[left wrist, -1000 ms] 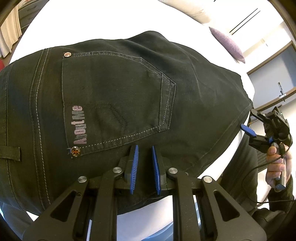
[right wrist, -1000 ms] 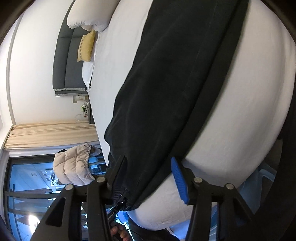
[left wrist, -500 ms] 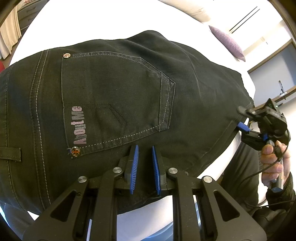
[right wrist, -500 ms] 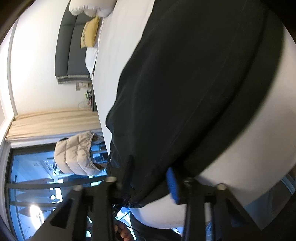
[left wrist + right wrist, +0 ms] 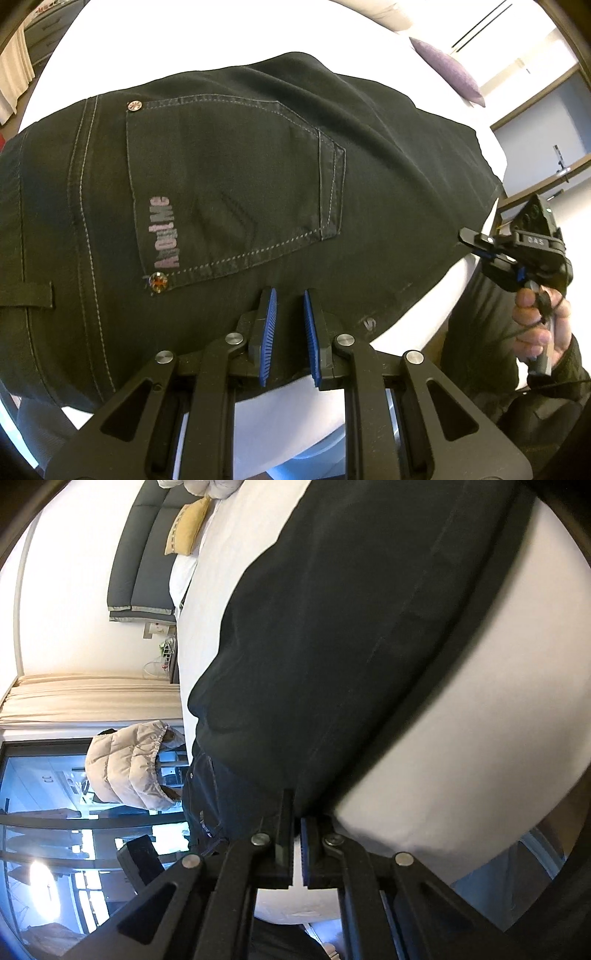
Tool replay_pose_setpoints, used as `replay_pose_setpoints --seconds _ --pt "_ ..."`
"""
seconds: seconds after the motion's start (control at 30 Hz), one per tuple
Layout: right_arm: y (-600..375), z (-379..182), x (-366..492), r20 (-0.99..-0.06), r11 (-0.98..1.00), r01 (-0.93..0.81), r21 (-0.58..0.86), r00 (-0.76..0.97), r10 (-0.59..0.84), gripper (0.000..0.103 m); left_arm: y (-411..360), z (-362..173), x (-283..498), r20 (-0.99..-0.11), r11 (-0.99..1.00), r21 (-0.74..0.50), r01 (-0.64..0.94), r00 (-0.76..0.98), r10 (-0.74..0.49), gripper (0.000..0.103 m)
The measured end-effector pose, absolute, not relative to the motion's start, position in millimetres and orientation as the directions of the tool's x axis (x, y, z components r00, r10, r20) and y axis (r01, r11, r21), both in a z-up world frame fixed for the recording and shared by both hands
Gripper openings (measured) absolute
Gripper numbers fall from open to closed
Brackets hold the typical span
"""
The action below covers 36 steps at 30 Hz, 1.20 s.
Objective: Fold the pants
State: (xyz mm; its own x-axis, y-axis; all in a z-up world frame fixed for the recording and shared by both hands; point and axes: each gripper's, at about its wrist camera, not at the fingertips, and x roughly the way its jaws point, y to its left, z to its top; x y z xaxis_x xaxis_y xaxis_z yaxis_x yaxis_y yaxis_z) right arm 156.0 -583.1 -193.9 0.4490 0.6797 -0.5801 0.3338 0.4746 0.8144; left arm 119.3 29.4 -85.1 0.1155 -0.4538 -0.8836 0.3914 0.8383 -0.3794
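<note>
Black jeans [image 5: 229, 192] lie flat on a white bed [image 5: 177, 40], back pocket with a pink logo facing up. My left gripper [image 5: 288, 295] hovers just above the cloth near the jeans' front edge, its blue pads a small gap apart, holding nothing. My right gripper [image 5: 297, 812] is shut on the edge of the jeans [image 5: 351, 646] at the bed's side. It also shows in the left wrist view [image 5: 476, 243], clamped on the jeans' right edge, held by a hand.
A purple pillow [image 5: 447, 70] lies at the far end of the bed. In the right wrist view a yellow cushion [image 5: 186, 528] lies at the grey headboard [image 5: 140, 561], and a beige puffer jacket [image 5: 129, 768] hangs by the window.
My right gripper moved in onto the jeans' edge and closed on it. My left gripper stayed in place with the same small gap.
</note>
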Motion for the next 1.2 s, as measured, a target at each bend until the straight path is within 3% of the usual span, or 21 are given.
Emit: replay_pose_setpoints --seconds 0.07,0.13,0.2,0.23,0.4,0.43,0.5,0.67,0.83,0.93,1.1,1.2 --pt "-584 -194 156 -0.572 0.469 0.327 0.82 0.447 0.688 0.003 32 -85 118 -0.88 0.837 -0.389 0.384 0.114 -0.461 0.015" --pt "-583 -191 155 -0.541 0.439 0.317 0.841 0.454 0.708 0.014 35 -85 117 -0.876 0.837 -0.396 0.377 0.117 -0.467 0.015" --pt "-579 -190 155 -0.483 0.381 0.301 0.874 0.474 0.736 0.041 37 -86 116 -0.871 0.836 -0.404 0.371 0.123 -0.476 0.015" --pt "-576 -188 156 -0.467 0.371 0.286 0.883 0.481 0.742 0.045 38 -86 115 -0.87 0.835 -0.405 0.371 0.125 -0.478 0.015" --pt "-529 -183 172 -0.473 0.419 0.218 0.881 0.393 0.789 0.045 39 -88 116 -0.871 0.835 -0.4 0.377 0.129 -0.475 0.015" --pt "-518 -185 177 -0.469 0.422 0.203 0.883 0.367 0.804 0.04 40 -88 116 -0.87 0.835 -0.4 0.378 0.128 -0.475 0.015" --pt "-501 -190 186 -0.504 0.463 0.199 0.863 0.324 0.8 0.007 41 -89 116 -0.869 0.834 -0.402 0.377 0.128 -0.477 0.015" --pt "-495 -194 183 -0.565 0.532 0.19 0.825 0.292 0.771 0.003 44 -88 112 -0.868 0.831 -0.406 0.38 0.125 -0.481 0.015" --pt "-500 -200 170 -0.541 0.498 0.214 0.841 0.295 0.787 0.001 48 -89 111 -0.861 0.826 -0.419 0.376 0.122 -0.493 0.015" --pt "-506 -196 168 -0.508 0.468 0.198 0.861 0.304 0.806 0.005 51 -91 111 -0.858 0.825 -0.425 0.372 0.126 -0.499 0.015" --pt "-558 -198 165 -0.408 0.306 0.279 0.91 0.479 0.777 0.042 55 -93 112 -0.854 0.823 -0.433 0.368 0.125 -0.505 0.015" --pt "-602 -191 163 -0.405 0.277 0.298 0.914 0.603 0.687 0.047 54 -93 111 -0.858 0.825 -0.427 0.371 0.122 -0.499 0.015"
